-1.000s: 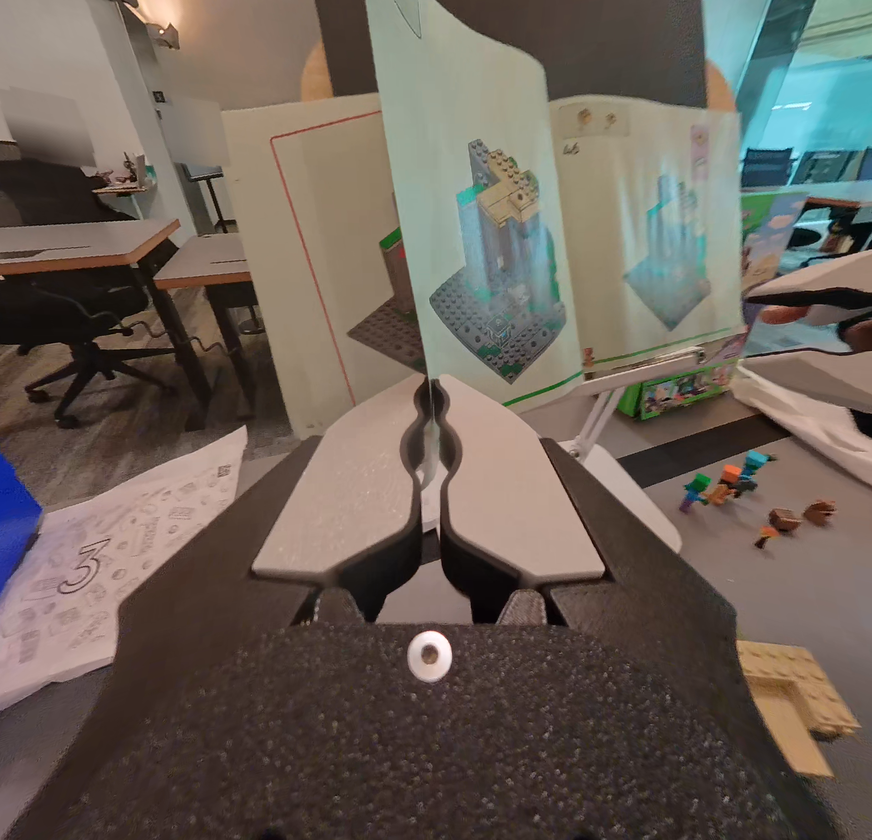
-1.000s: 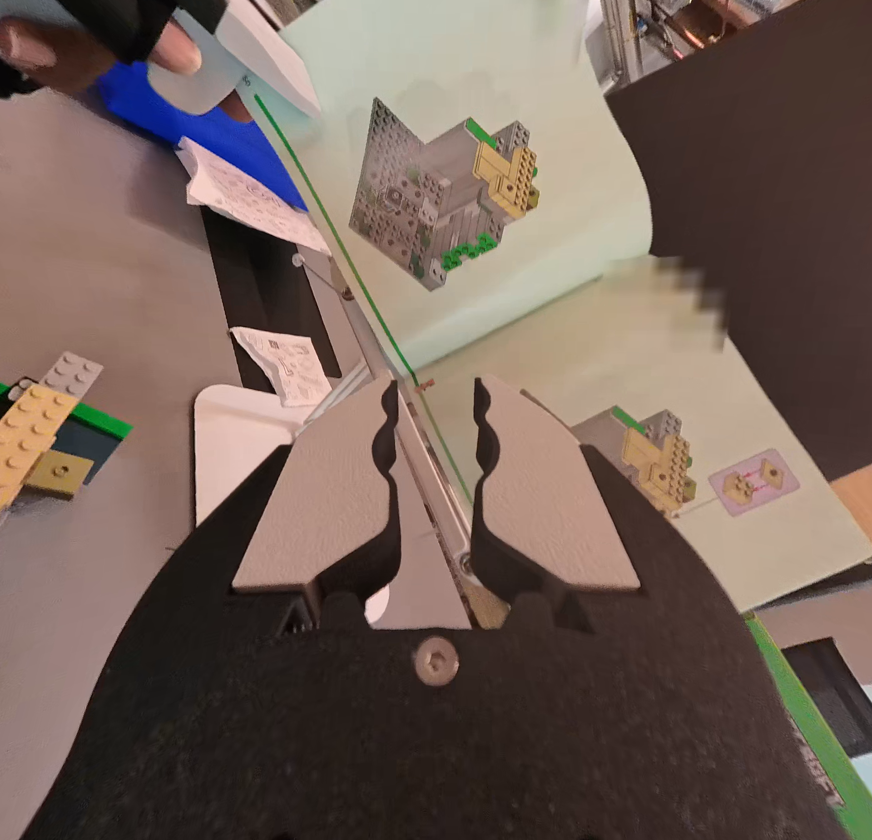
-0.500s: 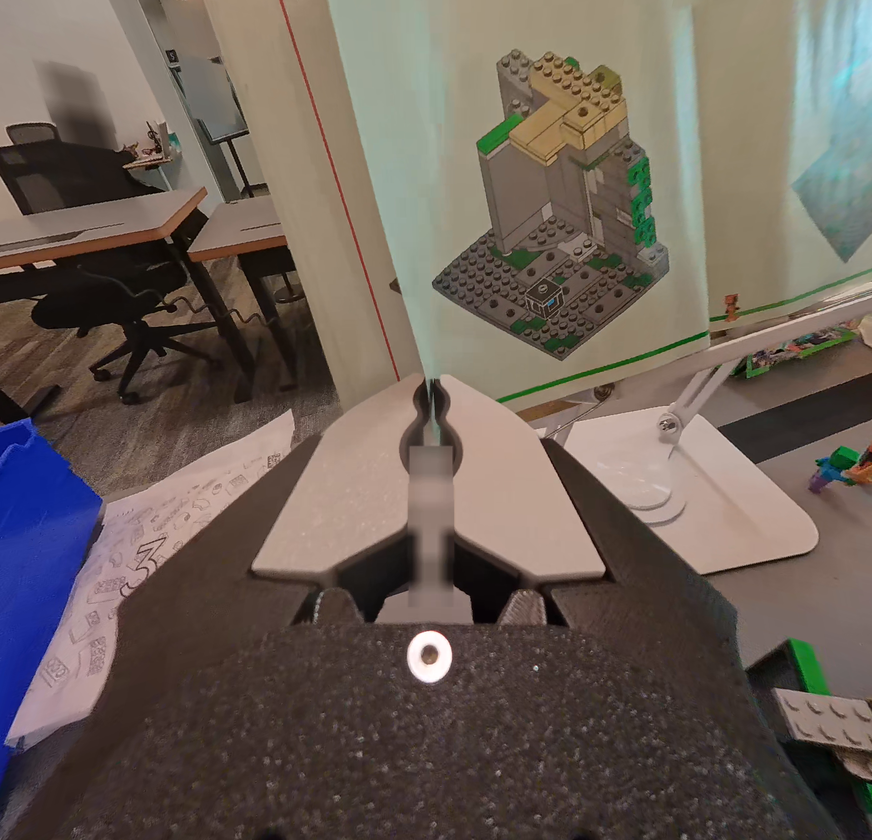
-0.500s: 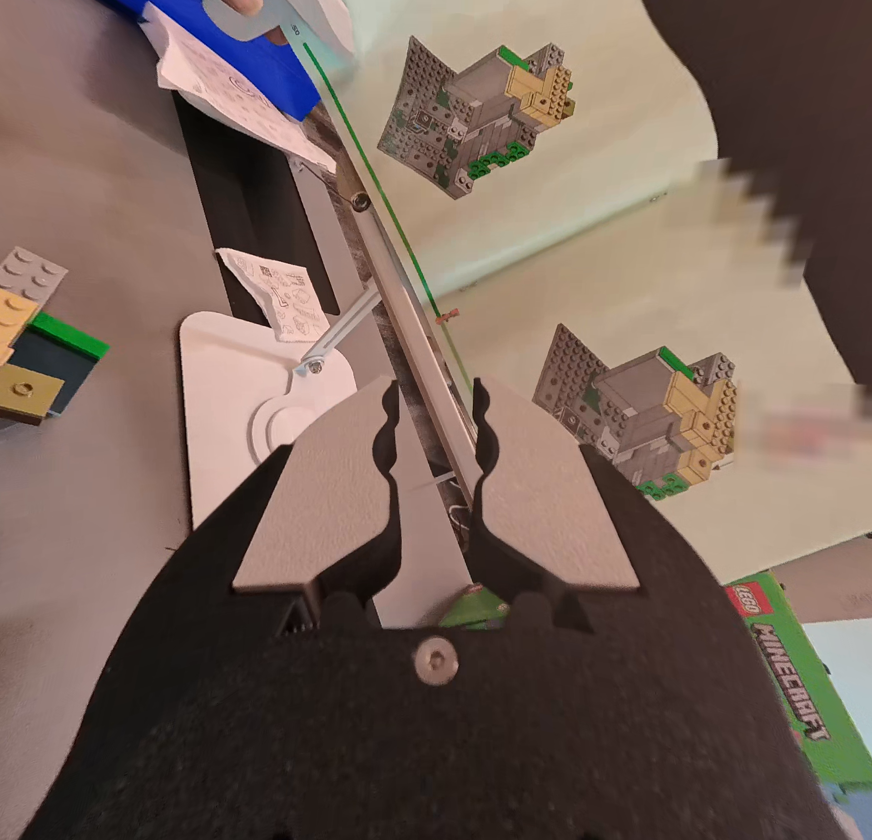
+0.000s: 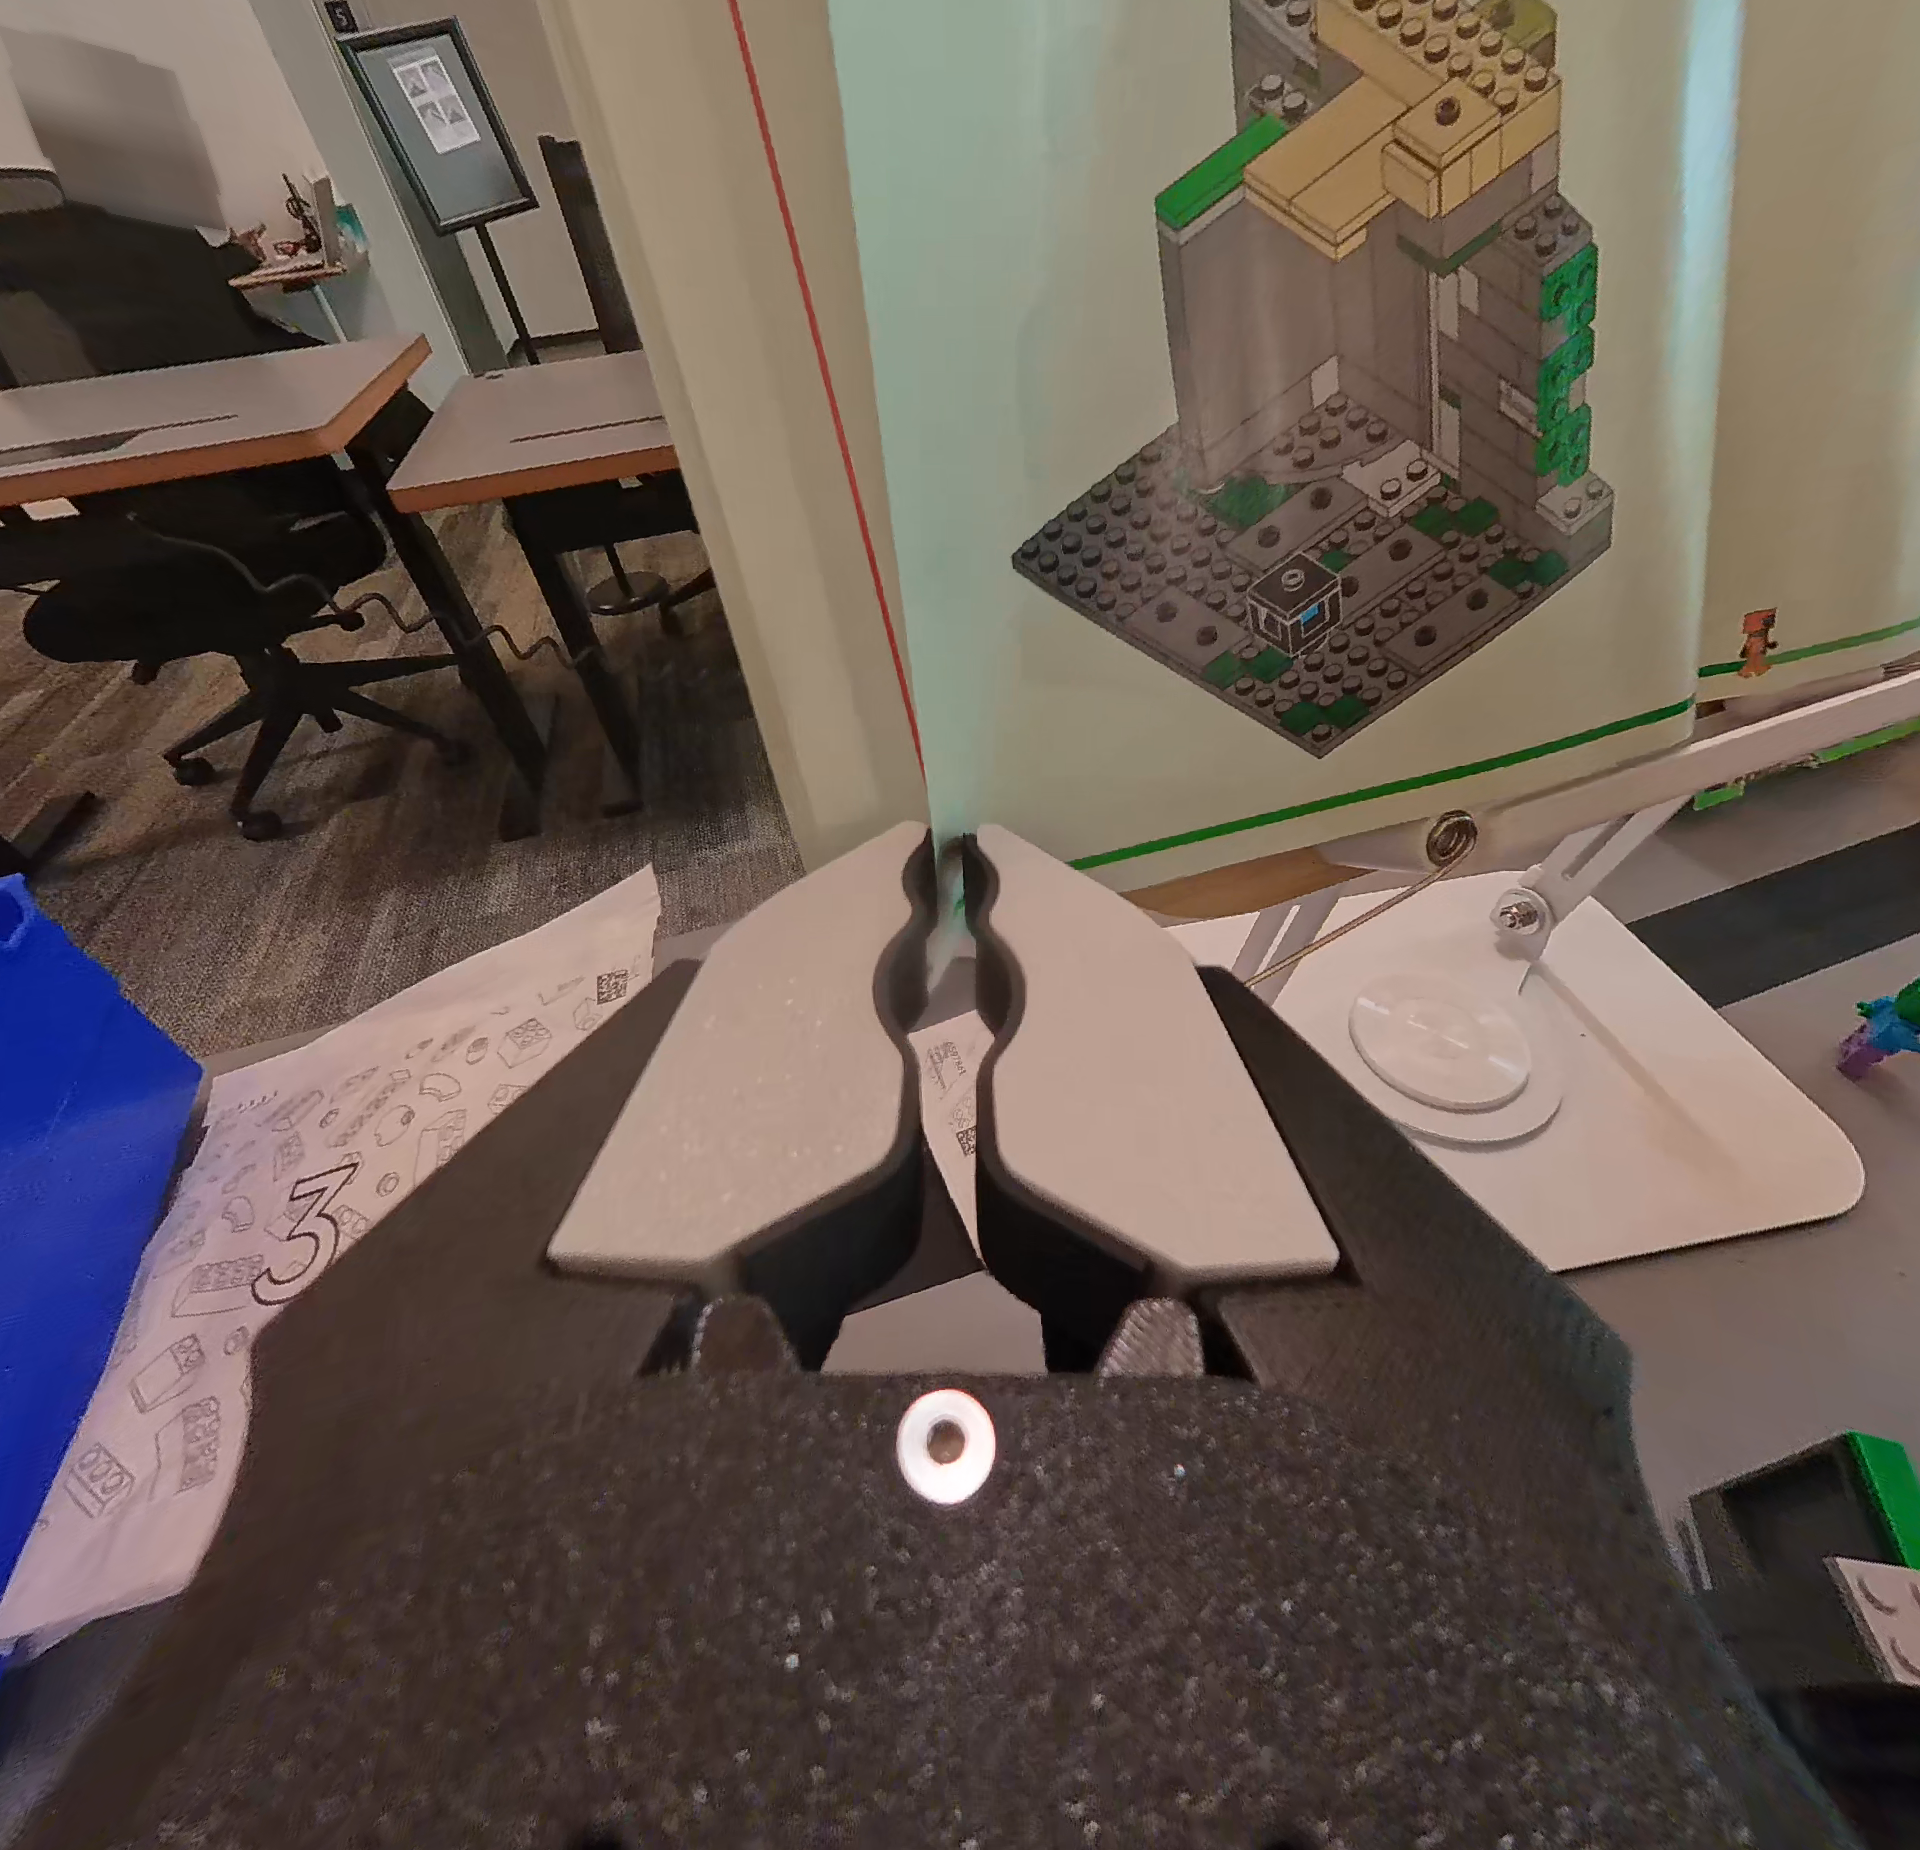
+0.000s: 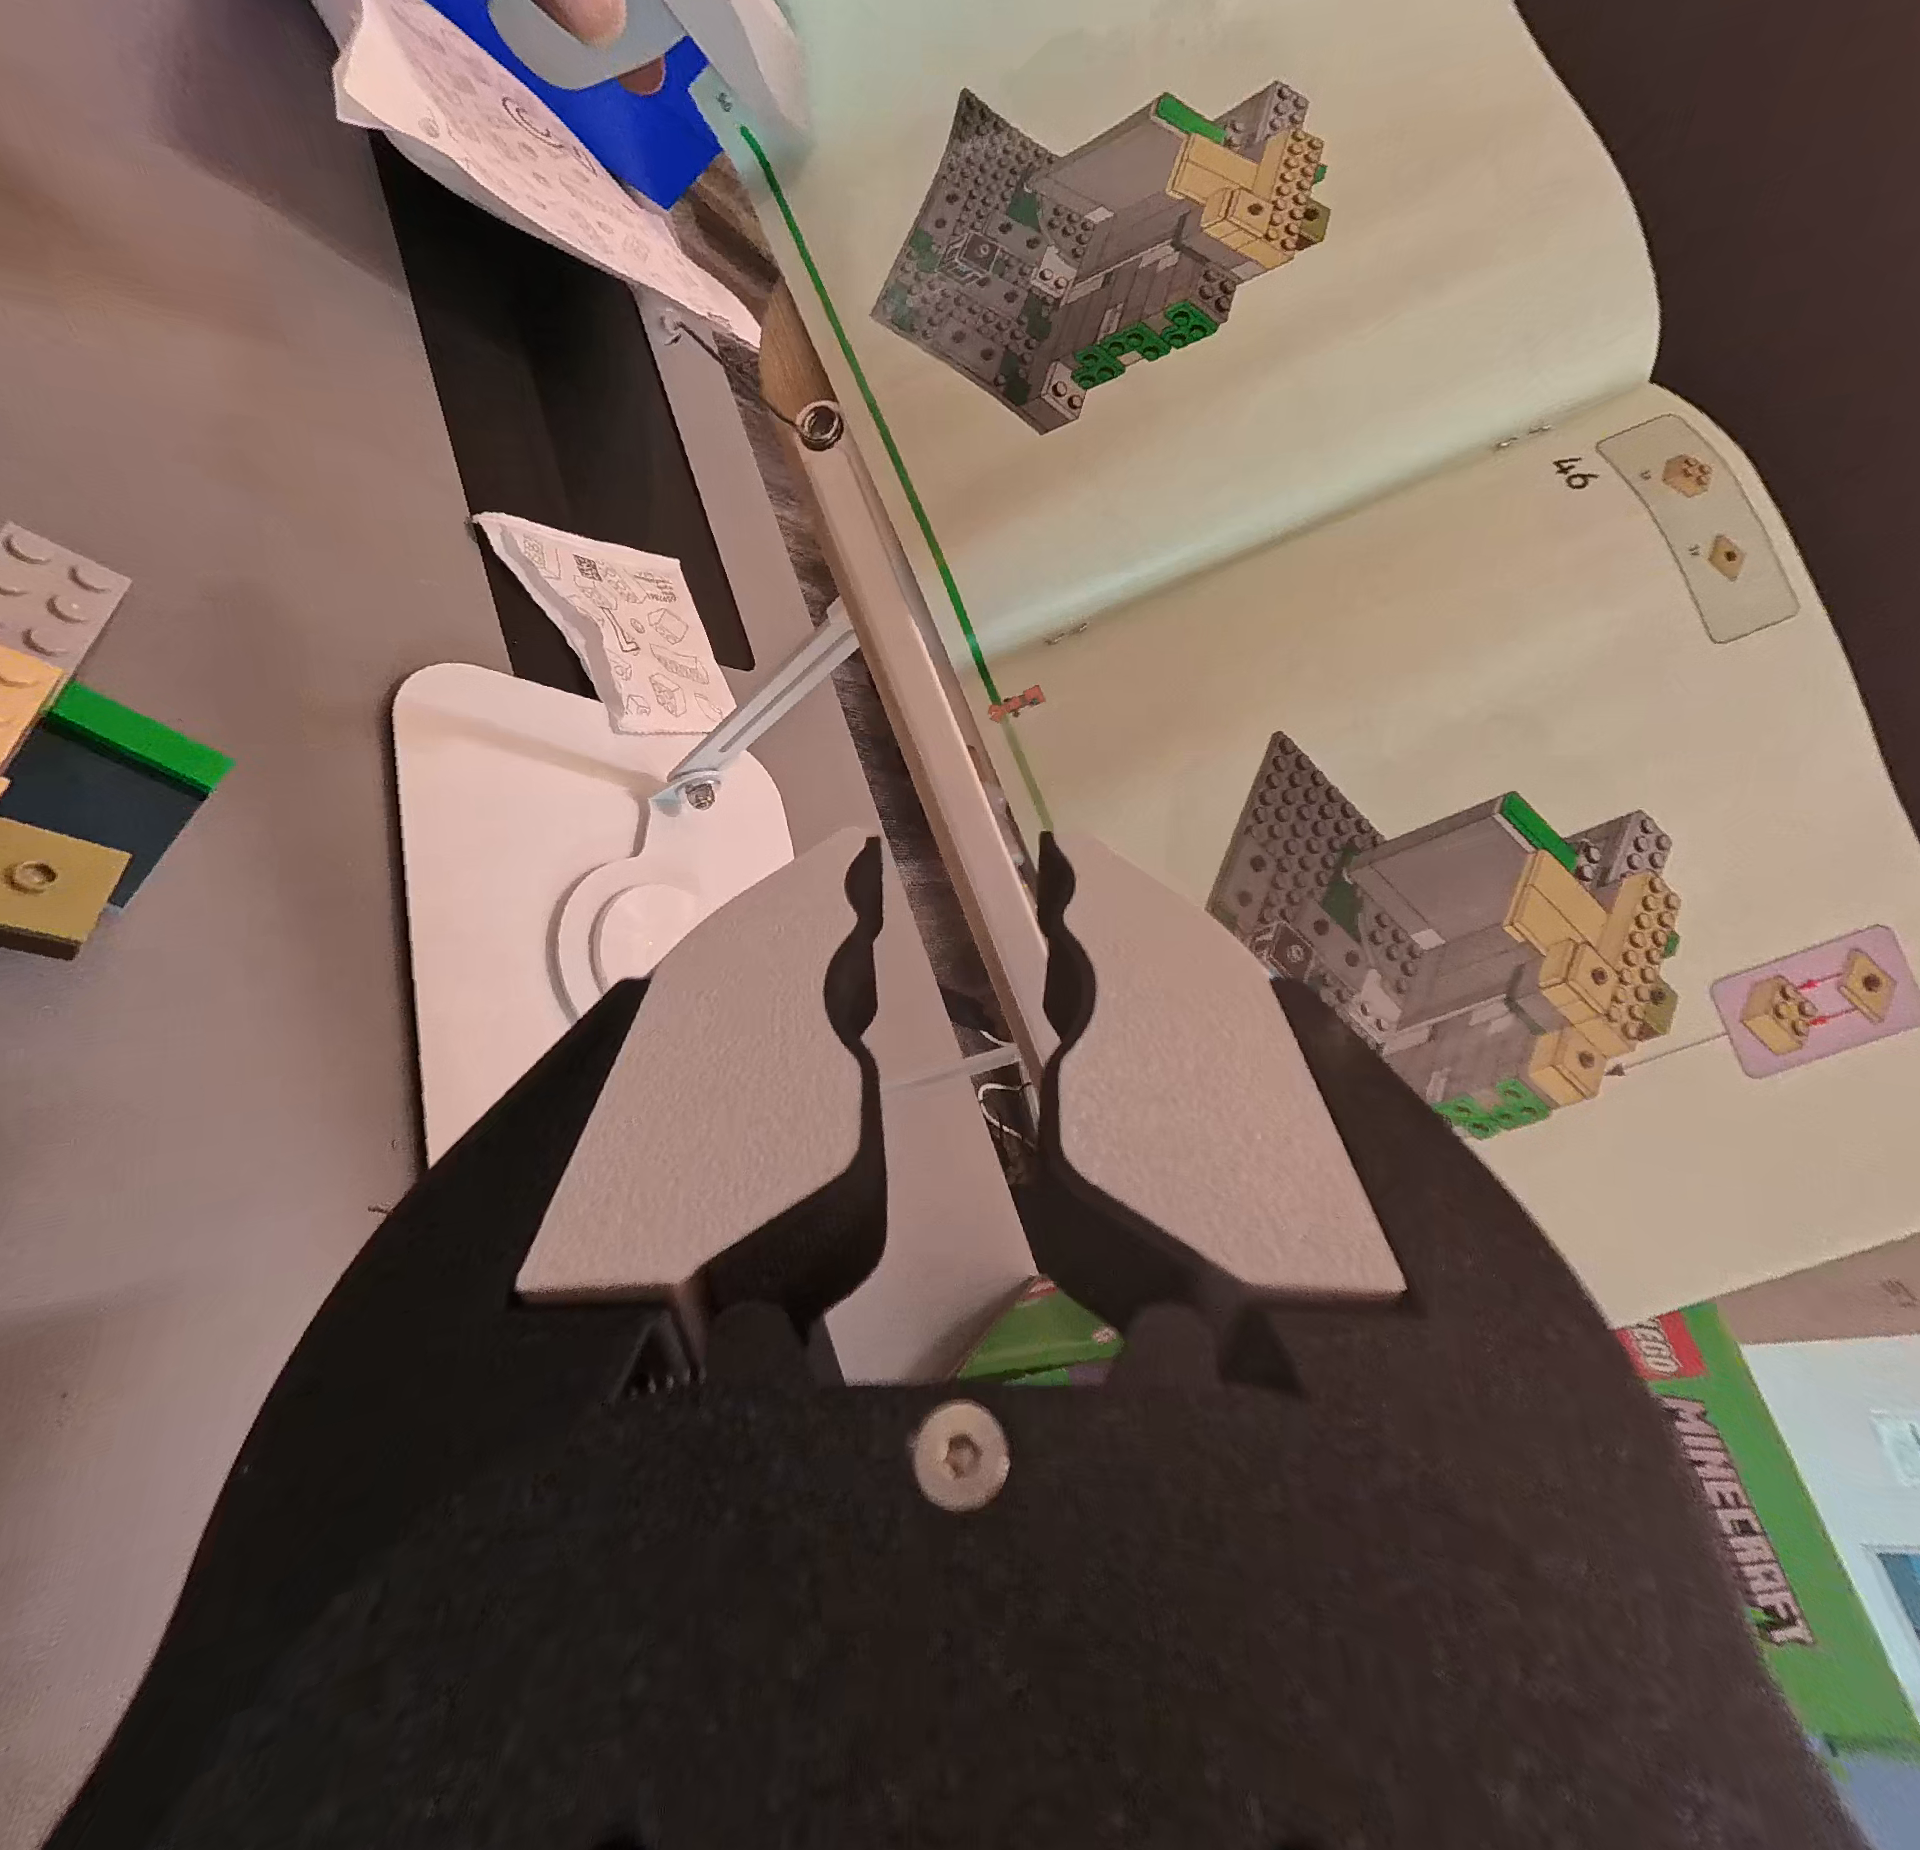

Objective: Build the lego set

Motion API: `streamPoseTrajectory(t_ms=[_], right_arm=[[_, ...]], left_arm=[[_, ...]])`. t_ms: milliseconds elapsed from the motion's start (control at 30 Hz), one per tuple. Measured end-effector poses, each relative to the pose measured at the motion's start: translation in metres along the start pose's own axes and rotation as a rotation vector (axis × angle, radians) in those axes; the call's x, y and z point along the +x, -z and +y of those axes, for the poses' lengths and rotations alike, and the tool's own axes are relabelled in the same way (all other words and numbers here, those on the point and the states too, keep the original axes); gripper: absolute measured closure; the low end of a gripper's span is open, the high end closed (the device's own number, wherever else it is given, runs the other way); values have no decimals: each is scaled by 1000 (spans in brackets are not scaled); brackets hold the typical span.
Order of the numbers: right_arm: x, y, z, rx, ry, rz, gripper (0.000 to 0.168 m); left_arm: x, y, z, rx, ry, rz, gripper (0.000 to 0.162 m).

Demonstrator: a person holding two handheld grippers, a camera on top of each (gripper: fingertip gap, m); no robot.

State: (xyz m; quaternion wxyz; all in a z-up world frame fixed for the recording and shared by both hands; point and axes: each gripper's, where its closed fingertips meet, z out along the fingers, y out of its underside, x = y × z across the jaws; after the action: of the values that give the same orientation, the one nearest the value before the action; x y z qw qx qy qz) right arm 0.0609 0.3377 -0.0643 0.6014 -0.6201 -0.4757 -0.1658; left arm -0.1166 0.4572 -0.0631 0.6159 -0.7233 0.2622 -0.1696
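Observation:
The instruction booklet (image 6: 1351, 574) stands open on a white stand (image 6: 499, 865). My left gripper (image 5: 948, 846) is shut on the lower edge of a pale green page (image 5: 1039, 346) that pictures the grey, tan and green build. It also shows in the right wrist view (image 6: 727, 65), held by a gloved hand at the page's corner. My right gripper (image 6: 961, 844) is open and empty, its fingers on either side of the stand's ledge bar (image 6: 904, 657). A partly built lego piece (image 6: 104, 761) of grey, tan and green plates lies at the left, and also at the left wrist view's edge (image 5: 1870, 1509).
A blue bin (image 5: 62, 1177) and a printed paper bag (image 5: 312, 1177) lie left of the stand base (image 5: 1610, 1156). A torn paper scrap (image 6: 623, 626) rests on the base. Small figures (image 5: 1886, 1021) stand to the right. A green lego box (image 6: 1766, 1540) lies behind. Desks and chairs stand beyond the table. My hands' fingertips stand some 20 centimeters from each other. My left tips are about 25 centimeters from the partly built lego piece (image 6: 104, 761), my right tips only 15 centimeters. Look for it in the left wrist view (image 5: 1850, 1537) too.
My left gripper has carried the page across to the left, and the booklet now lies open on a new spread. My right gripper stayed open and shifted slightly along the stand's ledge.

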Motion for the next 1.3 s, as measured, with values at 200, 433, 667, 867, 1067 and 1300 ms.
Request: streamPoseTrajectory(t_ms=[200, 433, 667, 867, 1067, 1300], right_arm=[[-5, 0, 5, -15, 2, -8, 141], [-10, 1, 10, -31, 4, -10, 141], [-10, 1, 10, -35, 9, -4, 142], [-2, -1, 1, -25, 1, 23, 142], [3, -11, -19, 1, 11, 25, 142], [-1, -43, -51, -4, 190, 43, 153]], left_arm=[[-4, 0, 1, -3, -7, -7, 158], [-9, 2, 4, -7, -6, -15, 158], [-19, 7, 11, -26, -27, -53, 158], [-27, 18, 18, -27, -14, -99, 158], [-7, 38, 25, 17, 54, -57, 157], [54, 34, 51, 7, 315, 209, 142]])
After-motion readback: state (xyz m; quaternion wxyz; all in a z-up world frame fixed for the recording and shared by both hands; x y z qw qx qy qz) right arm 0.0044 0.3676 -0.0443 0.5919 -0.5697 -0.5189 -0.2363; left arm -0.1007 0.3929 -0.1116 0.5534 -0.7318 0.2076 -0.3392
